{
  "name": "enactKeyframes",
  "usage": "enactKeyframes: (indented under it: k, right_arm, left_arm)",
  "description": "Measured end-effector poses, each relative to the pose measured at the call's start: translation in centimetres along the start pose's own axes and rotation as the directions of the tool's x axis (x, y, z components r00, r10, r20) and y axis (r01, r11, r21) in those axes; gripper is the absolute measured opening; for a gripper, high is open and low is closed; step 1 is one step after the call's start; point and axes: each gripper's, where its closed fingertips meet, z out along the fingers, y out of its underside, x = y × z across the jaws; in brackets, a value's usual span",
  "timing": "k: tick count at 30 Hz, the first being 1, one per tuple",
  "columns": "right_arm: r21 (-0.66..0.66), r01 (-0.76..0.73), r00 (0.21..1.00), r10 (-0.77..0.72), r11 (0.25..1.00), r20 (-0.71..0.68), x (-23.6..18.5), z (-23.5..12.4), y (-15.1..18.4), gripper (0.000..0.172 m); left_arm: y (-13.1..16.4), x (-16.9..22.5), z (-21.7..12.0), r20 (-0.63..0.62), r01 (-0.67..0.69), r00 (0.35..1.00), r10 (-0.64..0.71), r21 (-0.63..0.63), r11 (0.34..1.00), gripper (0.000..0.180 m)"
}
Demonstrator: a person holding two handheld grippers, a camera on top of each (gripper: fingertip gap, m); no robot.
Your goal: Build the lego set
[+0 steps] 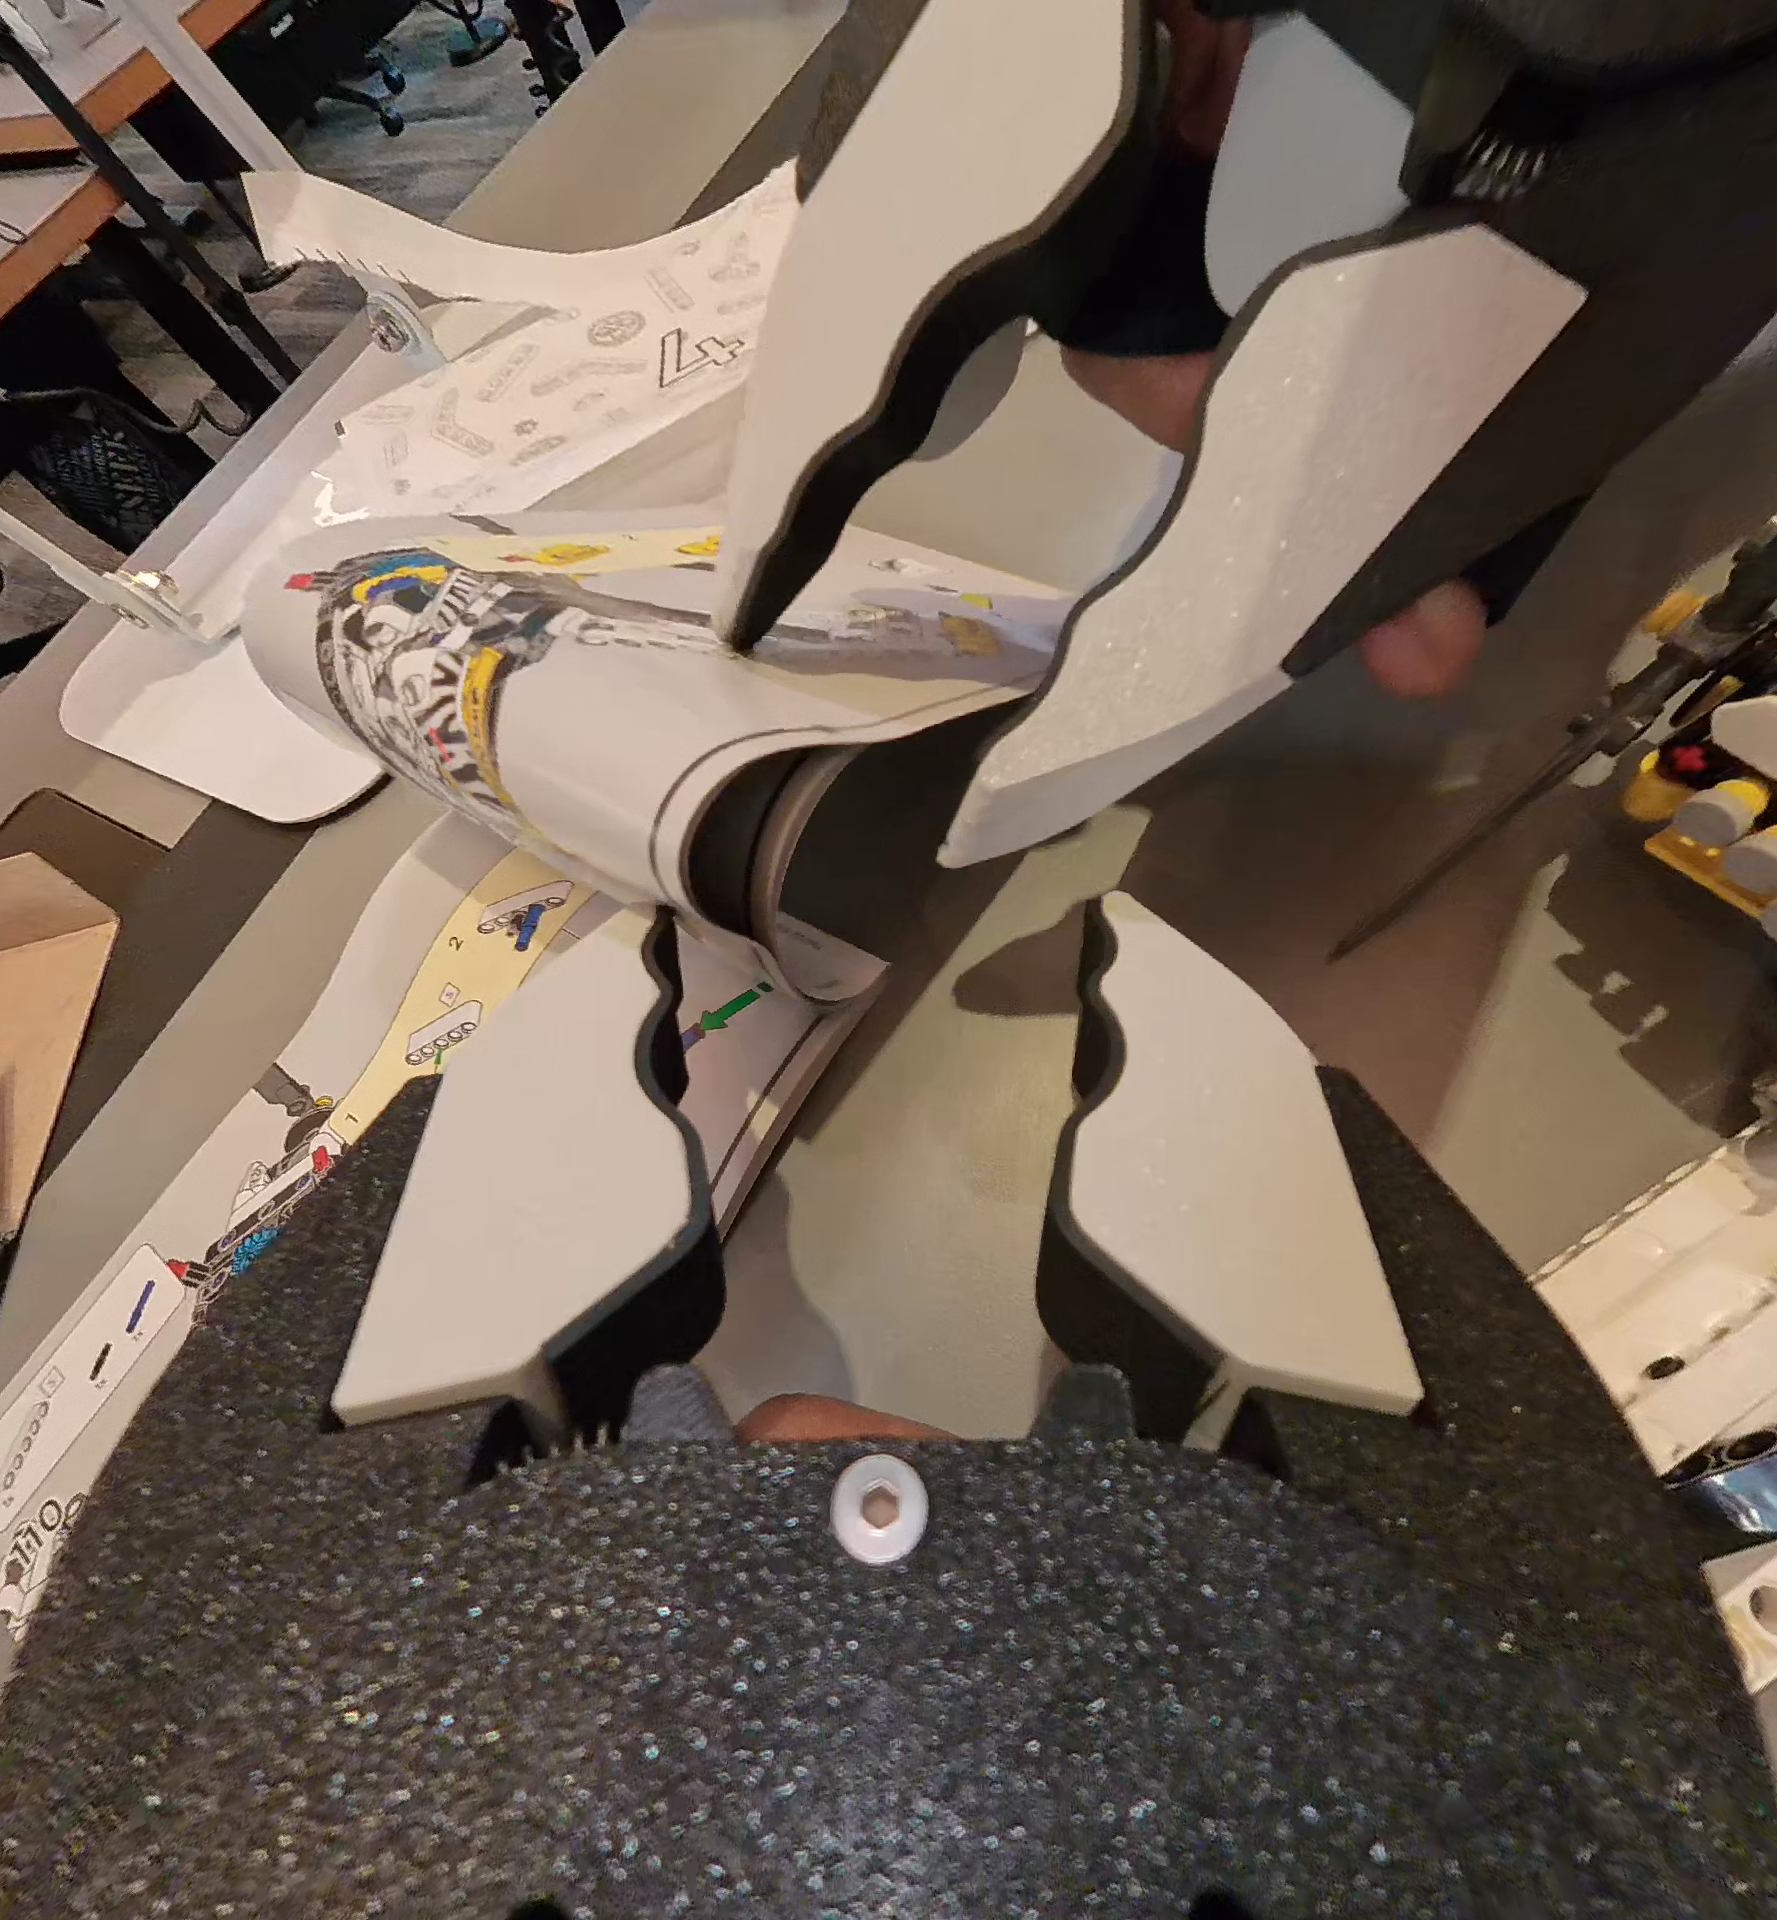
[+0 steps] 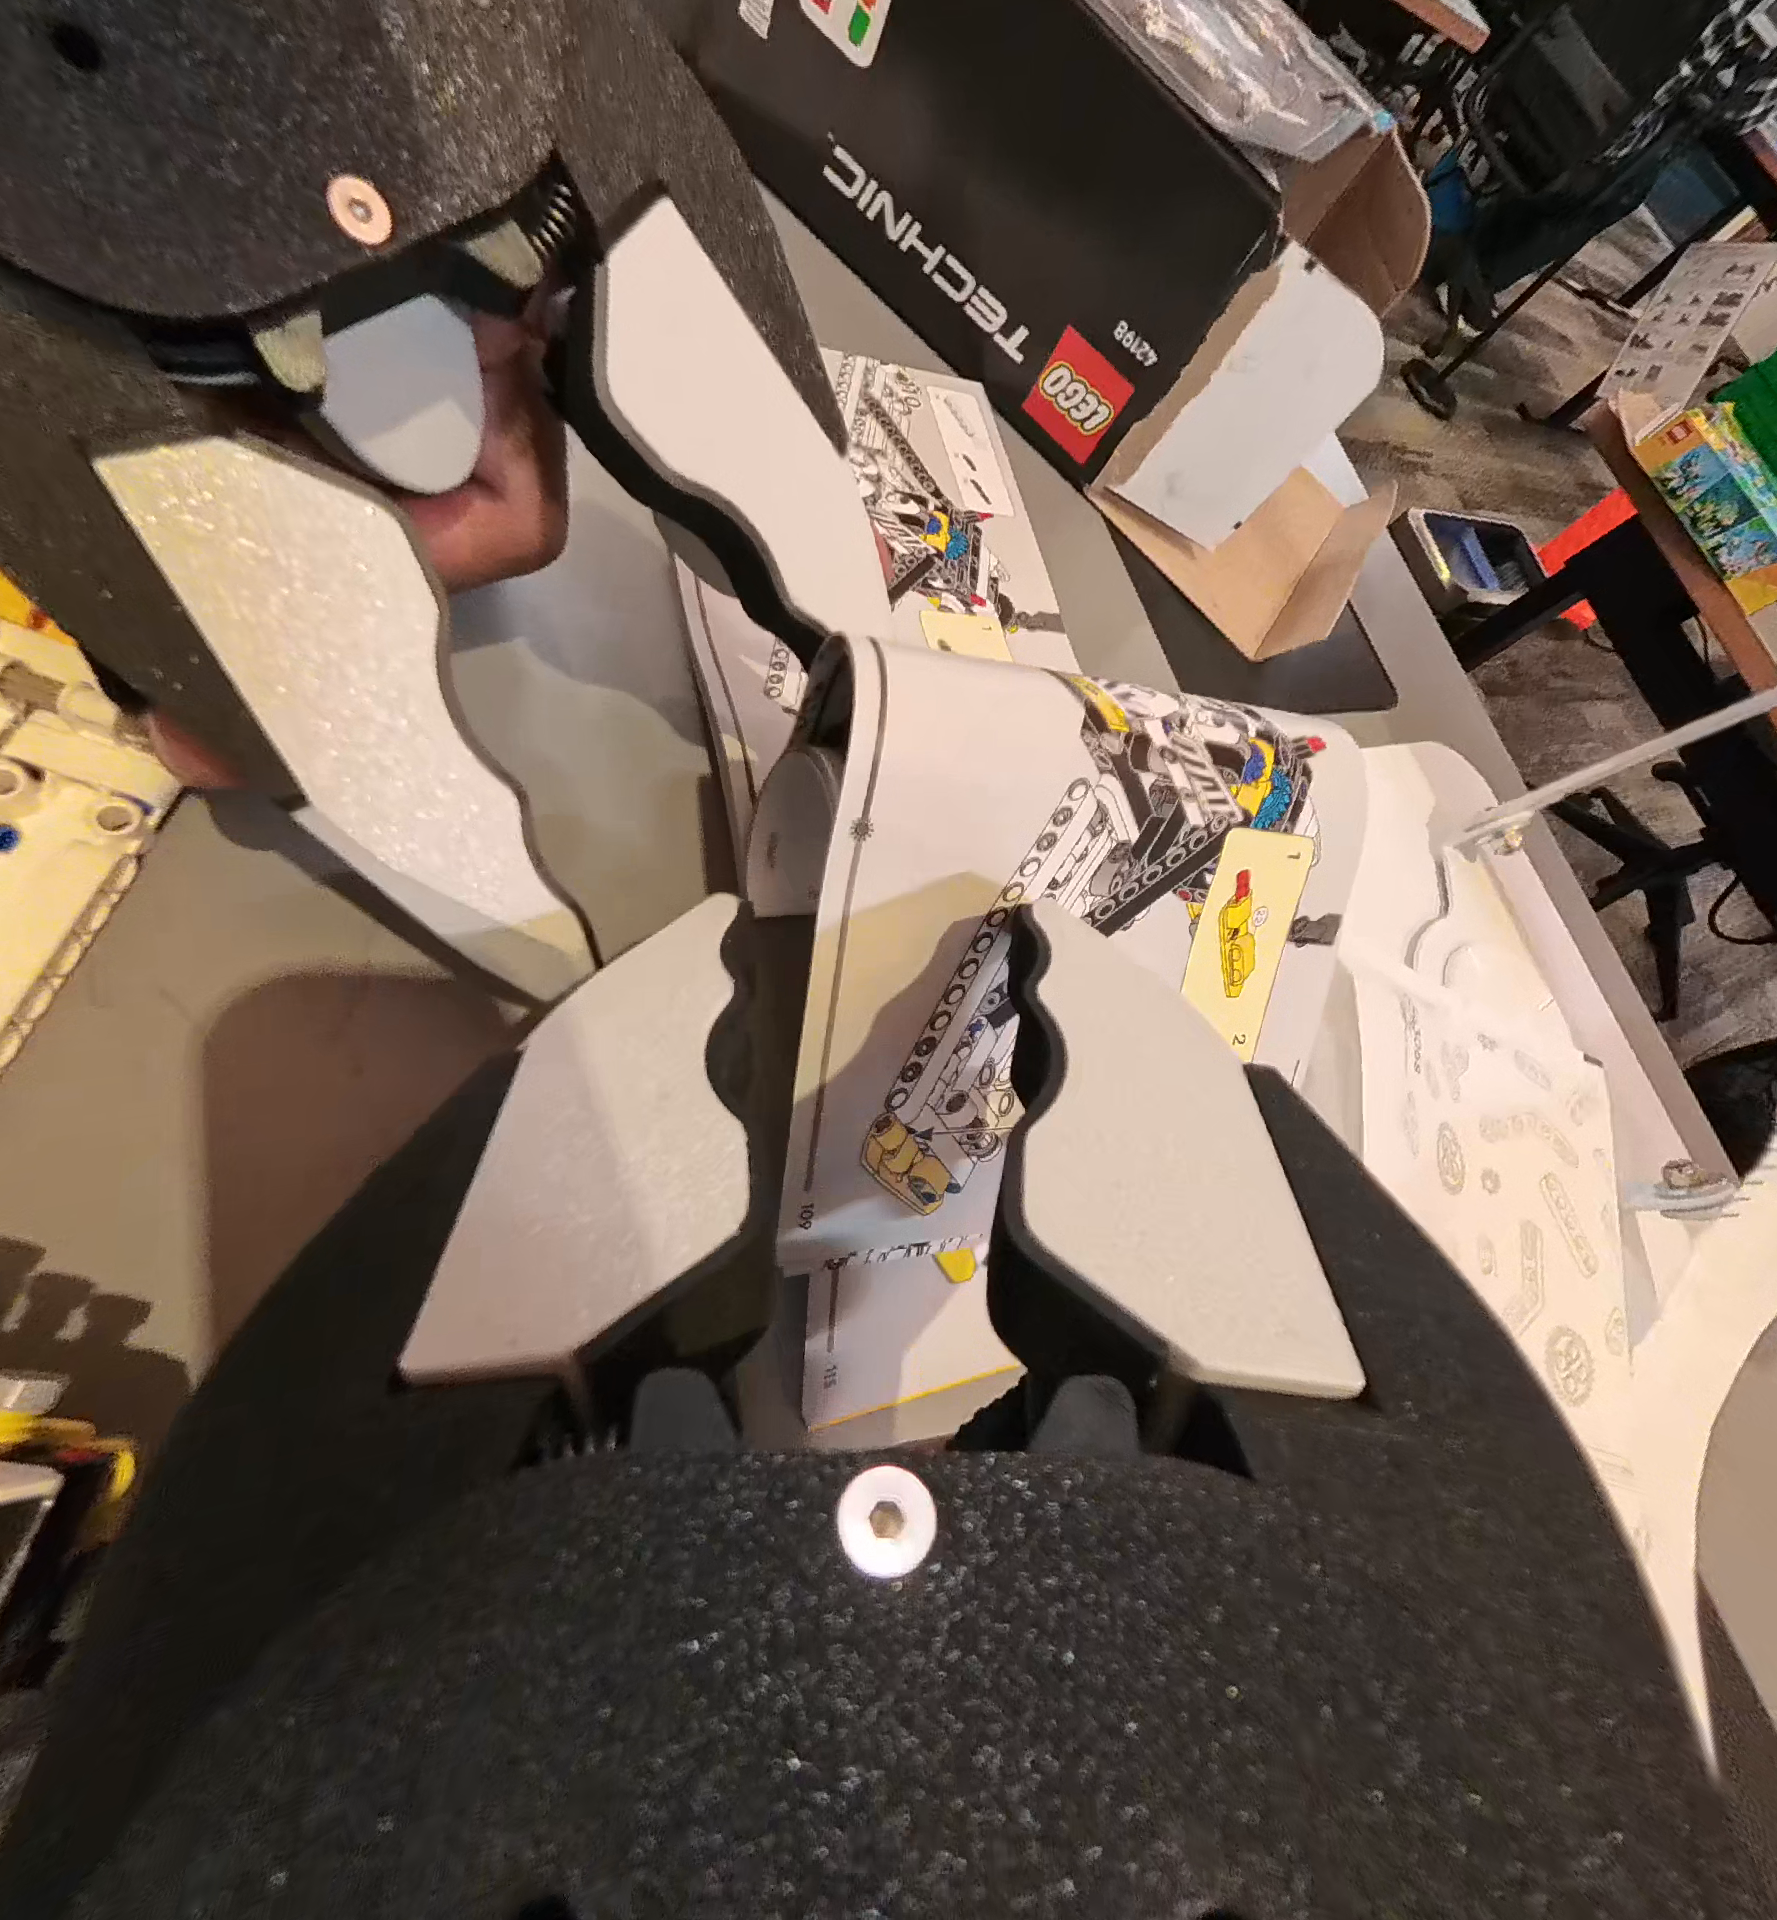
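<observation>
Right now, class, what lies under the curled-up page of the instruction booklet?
Under the curled page, a flat booklet page with build-step drawings lies on the grey table. The curl and one of the fingers of the left gripper hide much of it.

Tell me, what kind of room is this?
Probably a workshop or lab for building toy brick models: an instruction booklet lies open on the table, beside a set box and brick parts.
</observation>
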Motion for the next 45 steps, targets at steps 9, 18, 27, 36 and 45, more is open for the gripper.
enactKeyframes:
  k: [9,18,27,36,45]
  right_arm:
    - [0.010,0.038,0.999,-0.038,0.999,-0.004,0.0,0.2,-1.1,0.046]
    - [0.018,0.053,0.999,-0.052,0.998,-0.009,0.2,-0.1,-1.4,0.045]
    - [0.028,0.056,0.998,-0.056,0.998,-0.018,0.6,-0.4,-1.6,0.045]
    - [0.045,0.071,0.997,-0.071,0.996,-0.004,0.6,-0.4,-2.4,0.045]
    - [0.054,0.082,0.996,-0.084,0.995,0.025,0.4,0.2,-3.3,0.044]
  left_arm:
    - [0.0,0.0,0.0,-0.003,-0.001,1.000,0.001,0.001,1.000,0.074]
    - [-0.2,0.1,-0.1,0.003,-0.011,1.000,0.011,0.013,1.000,0.074]
    - [-1.0,0.3,-0.2,0.012,-0.017,1.000,0.016,0.042,0.999,0.074]
    - [-1.2,0.5,-0.2,0.010,-0.024,1.000,0.024,0.048,0.999,0.074]
    - [-1.1,-0.7,-1.2,0.041,0.017,0.999,-0.020,0.074,0.997,0.071]
